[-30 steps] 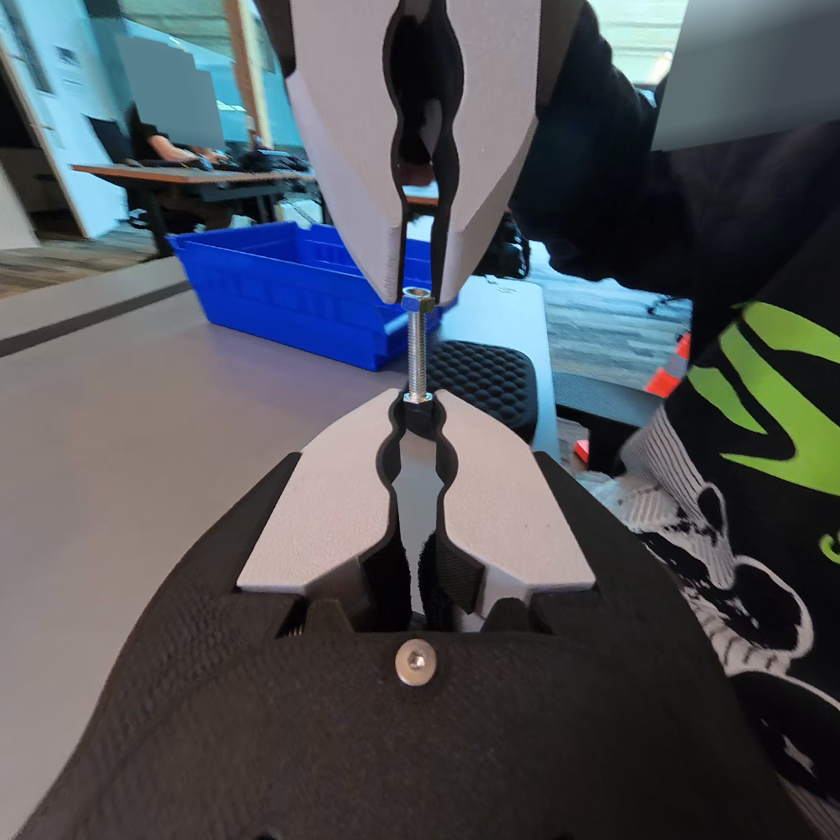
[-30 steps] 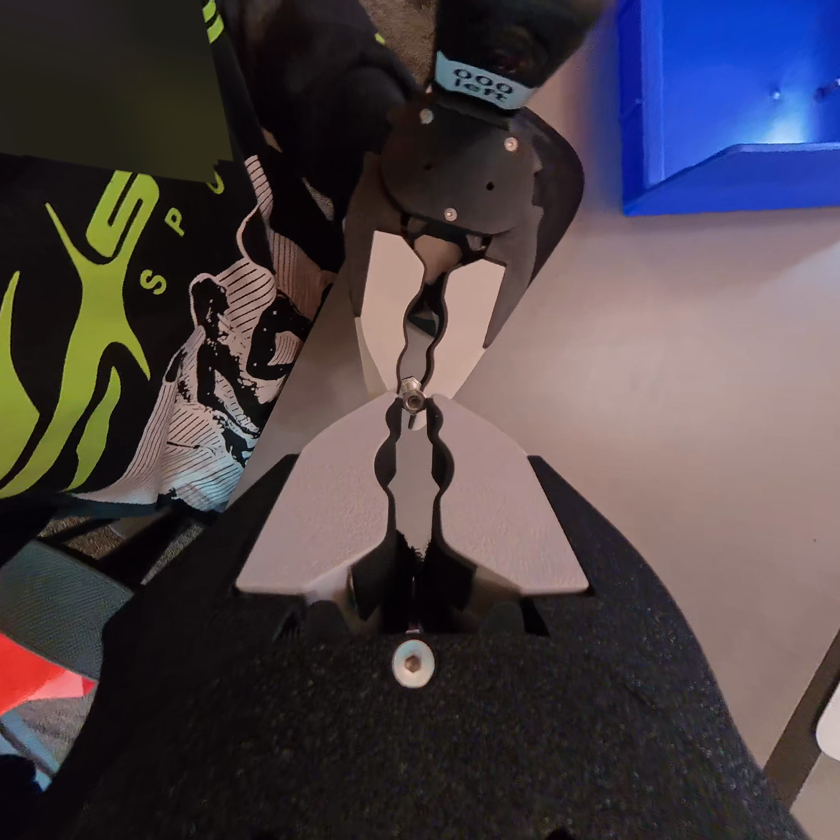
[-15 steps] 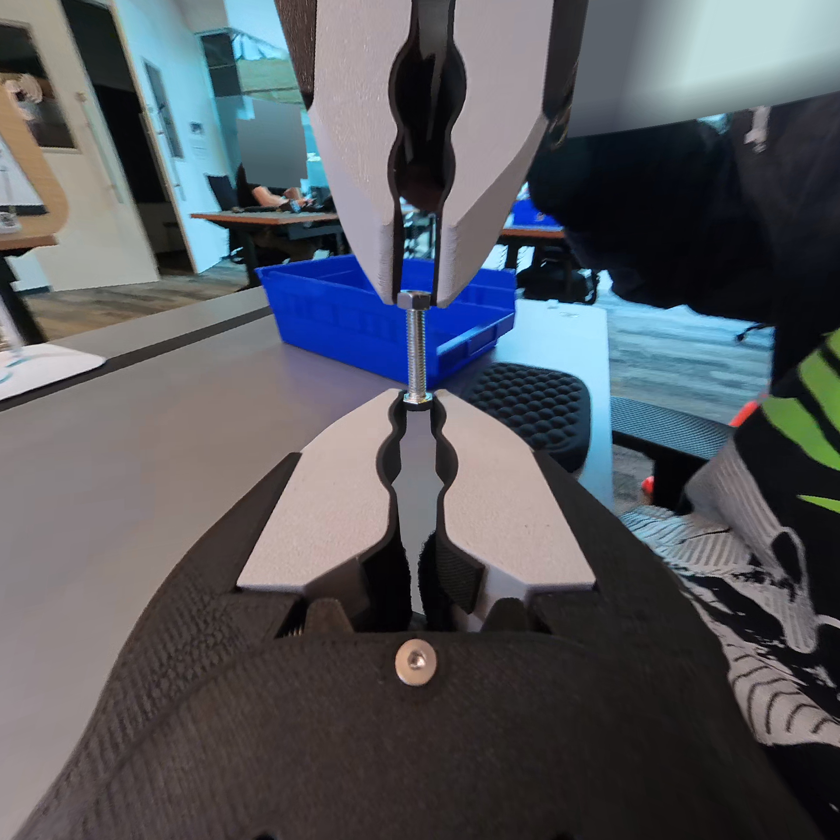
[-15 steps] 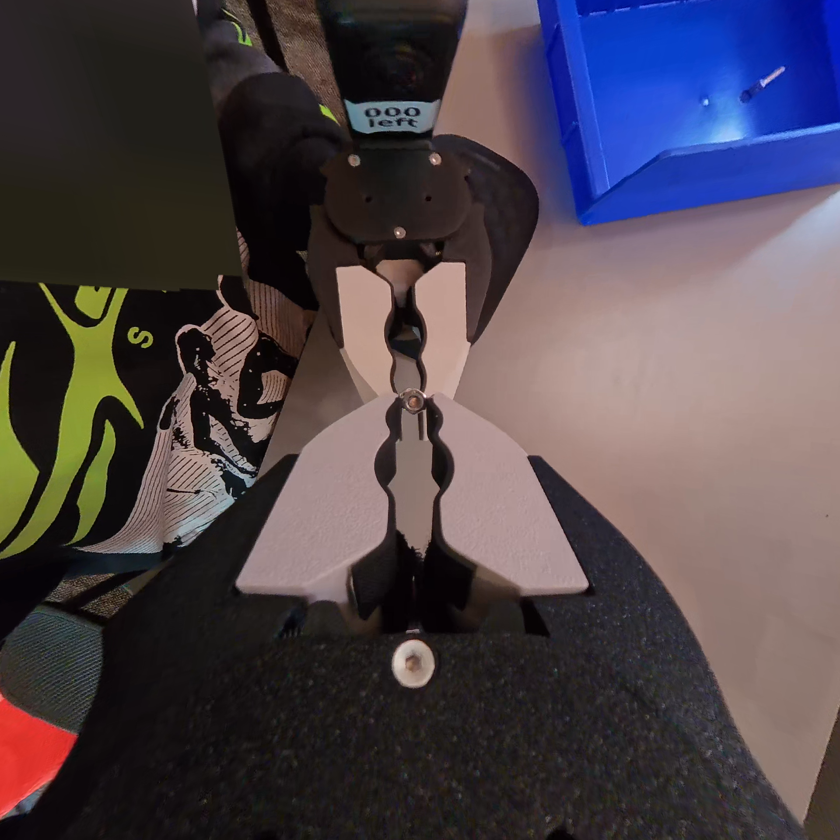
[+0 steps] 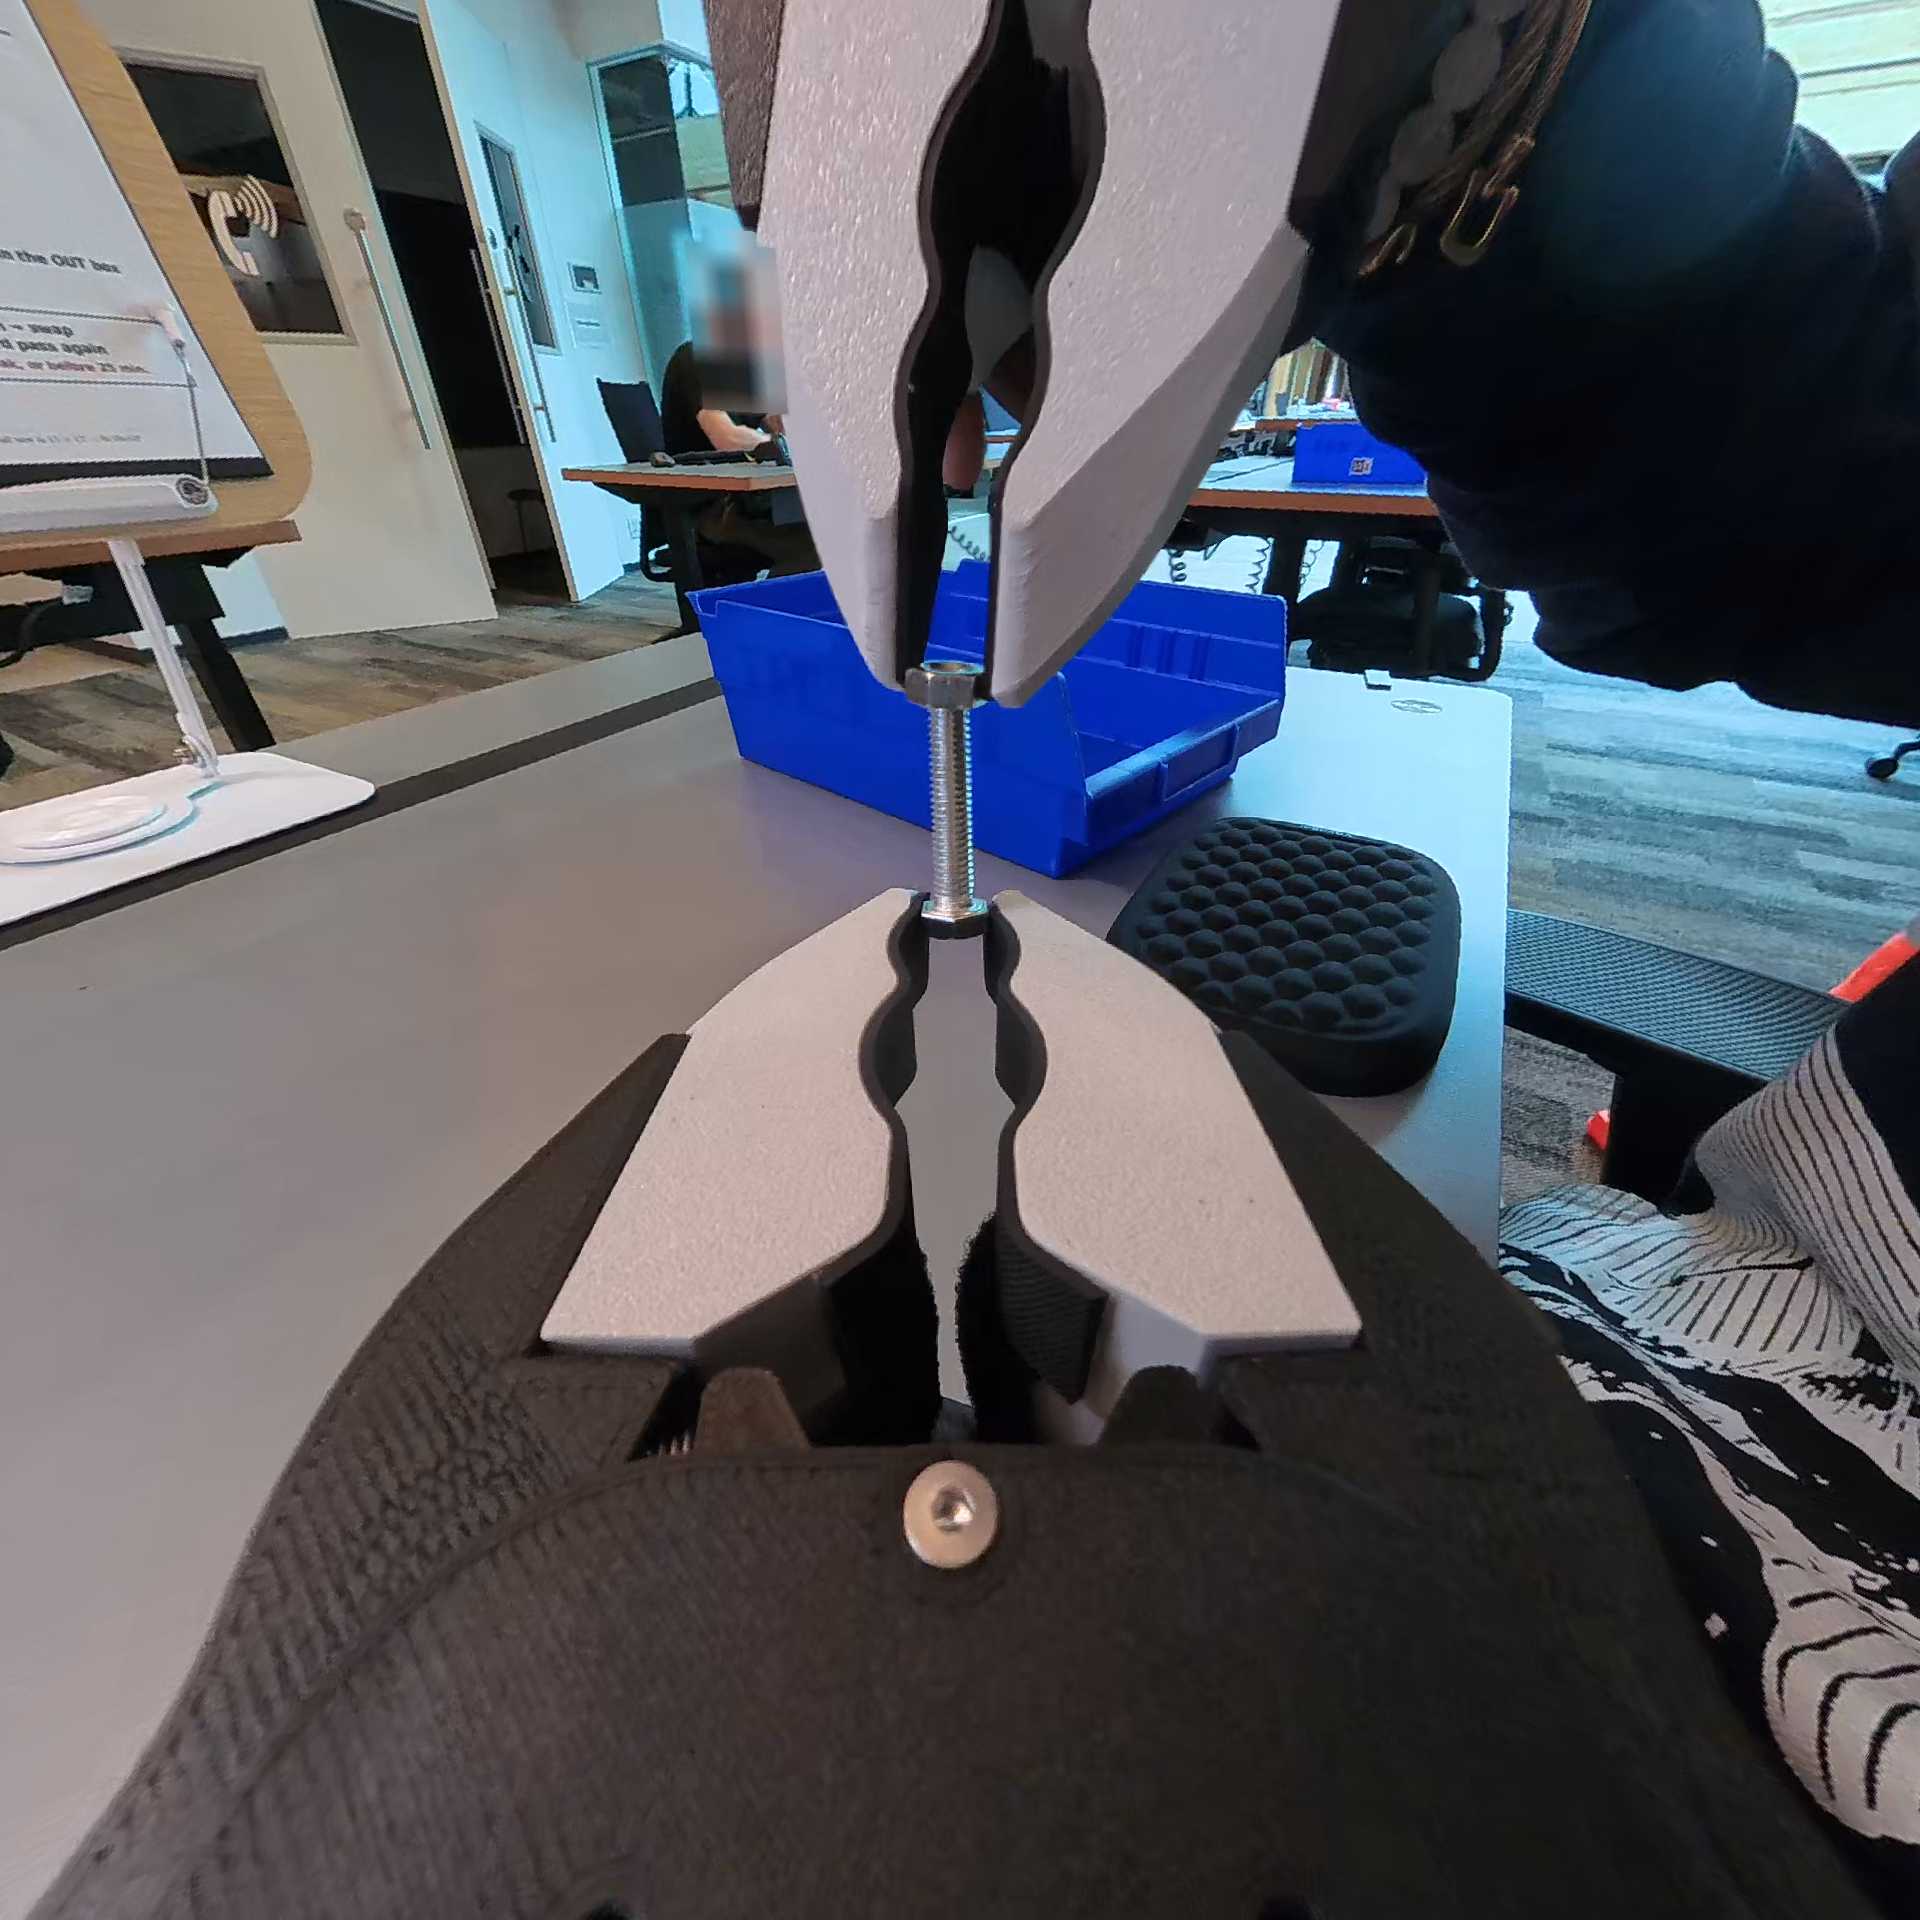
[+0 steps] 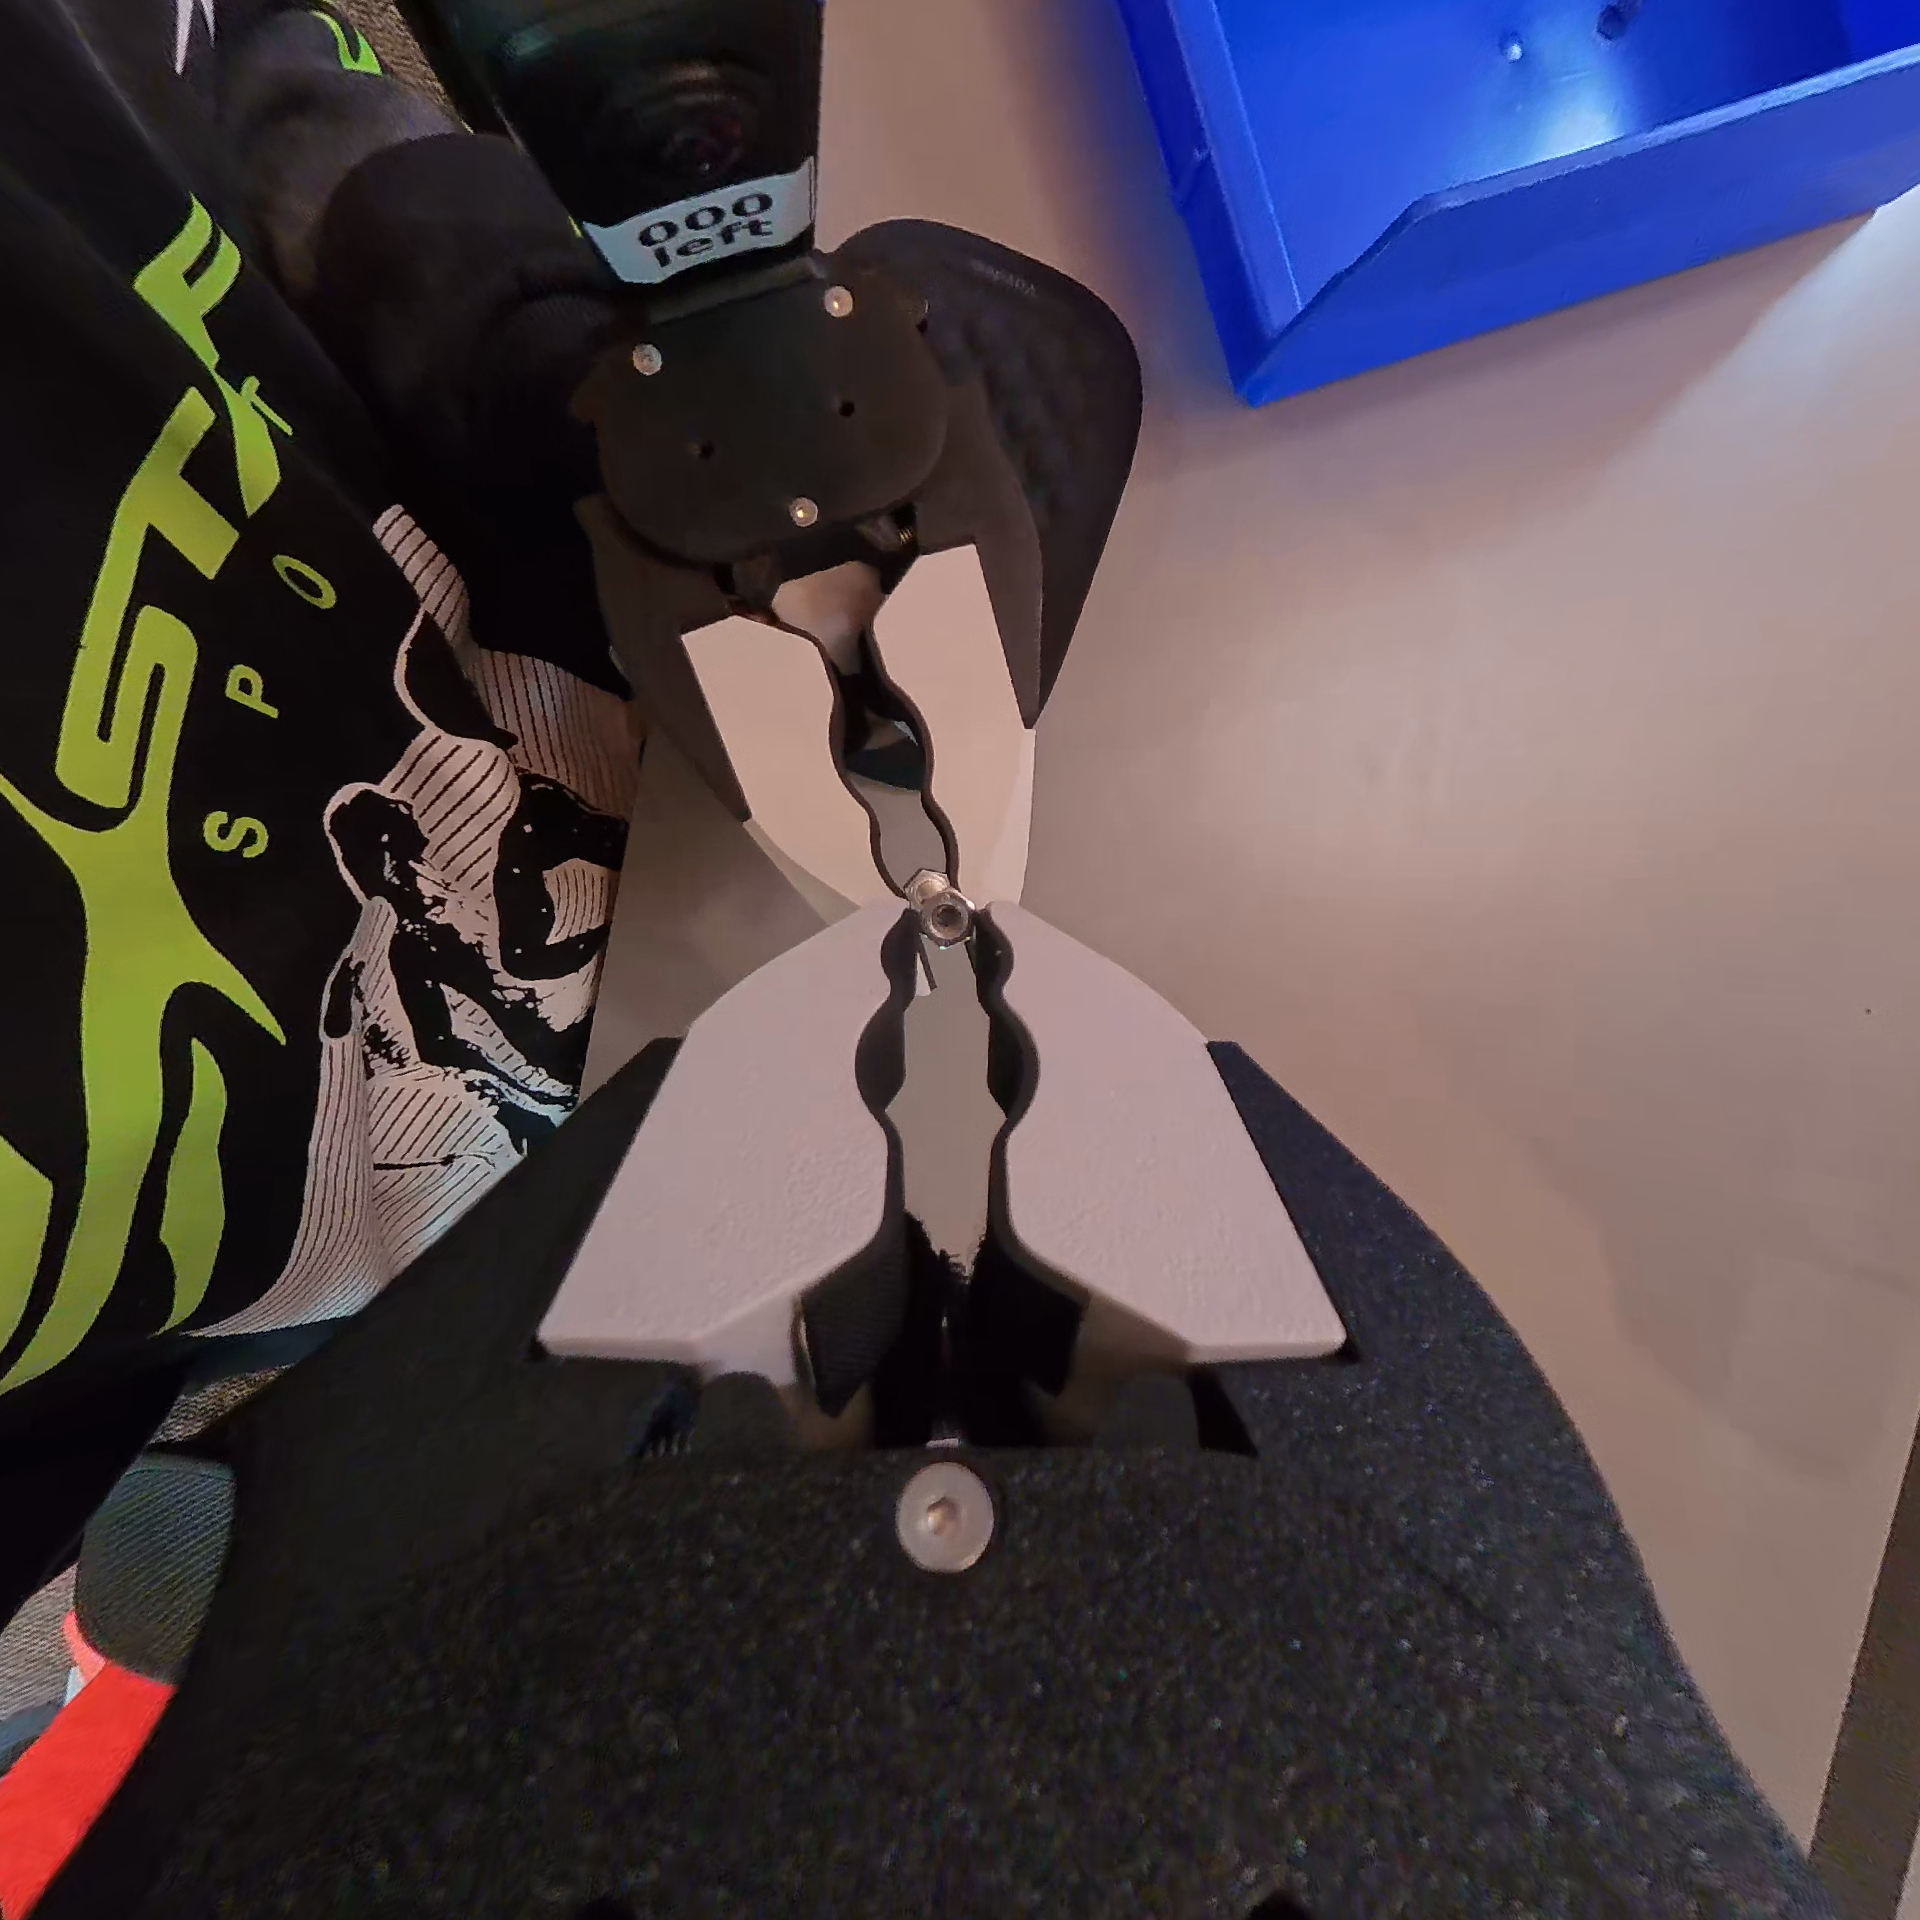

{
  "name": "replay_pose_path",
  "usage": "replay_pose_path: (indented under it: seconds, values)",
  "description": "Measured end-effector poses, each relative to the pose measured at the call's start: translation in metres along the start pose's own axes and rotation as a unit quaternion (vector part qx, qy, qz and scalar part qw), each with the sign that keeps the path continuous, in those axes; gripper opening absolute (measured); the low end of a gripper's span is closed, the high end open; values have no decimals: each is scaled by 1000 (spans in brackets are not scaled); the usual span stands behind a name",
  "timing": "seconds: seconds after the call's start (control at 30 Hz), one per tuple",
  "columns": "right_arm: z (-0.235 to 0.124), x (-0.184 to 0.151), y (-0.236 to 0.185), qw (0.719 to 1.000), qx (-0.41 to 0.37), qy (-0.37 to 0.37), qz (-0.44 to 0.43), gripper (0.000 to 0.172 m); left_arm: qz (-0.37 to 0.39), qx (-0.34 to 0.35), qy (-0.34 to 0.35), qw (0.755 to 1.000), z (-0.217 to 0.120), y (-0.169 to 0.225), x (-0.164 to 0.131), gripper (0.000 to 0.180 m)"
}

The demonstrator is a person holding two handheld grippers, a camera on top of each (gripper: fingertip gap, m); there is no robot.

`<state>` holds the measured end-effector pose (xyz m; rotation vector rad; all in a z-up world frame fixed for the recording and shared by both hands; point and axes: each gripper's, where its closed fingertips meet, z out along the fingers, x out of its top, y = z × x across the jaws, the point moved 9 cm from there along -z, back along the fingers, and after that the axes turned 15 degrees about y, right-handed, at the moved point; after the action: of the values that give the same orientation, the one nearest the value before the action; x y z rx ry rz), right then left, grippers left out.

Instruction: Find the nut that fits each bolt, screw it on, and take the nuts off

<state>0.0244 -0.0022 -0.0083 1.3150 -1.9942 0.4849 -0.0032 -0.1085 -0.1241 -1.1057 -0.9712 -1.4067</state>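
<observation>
Bolt (image 5: 951, 805) – upright above the surface (image 5: 416, 987), hex head gripped in left claw (image 5: 954, 920); nut (image 5: 940, 686) at its top end, clamped by right claw (image 6: 940, 920) – axes aligned

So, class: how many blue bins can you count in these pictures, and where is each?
2. One blue bin sits on the grey table behind the bolt; another is on a distant desk. Others may be hidden.

Surface: grey table (image 5: 364, 1039), a dark seam across its far part.
Far side: blue bin (image 5: 1039, 769).
Right edge: black dimpled pad (image 5: 1299, 945) near the bin.
Left: white stand base (image 5: 156, 810).
</observation>
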Motion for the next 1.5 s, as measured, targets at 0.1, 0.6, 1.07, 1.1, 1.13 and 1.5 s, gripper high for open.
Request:
replay_pose_path:
  seconds: [0.1,0.6,1.07,1.1,1.13,1.5]
  values:
    - [1,-1,1,1000,-1,-2,-2,13,-3,-2,4,1000,0,0,0,10]
    - [-4,-8,1,994,-10,98,39,44,-10,1,14,1000,-2,-4,0,10]
    - [40,-56,-23,846,-115,498,148,76,-9,21,15,1000,-1,-10,-1,10]
    - [41,-55,-23,847,-111,498,150,75,-9,23,14,1000,-1,-10,-1,10]
    - [41,-55,-23,849,-108,496,149,75,-10,25,14,1000,-1,-10,-1,10]
    - [38,-59,-25,851,-106,491,150,69,-19,32,12,999,-1,-13,-2,10]
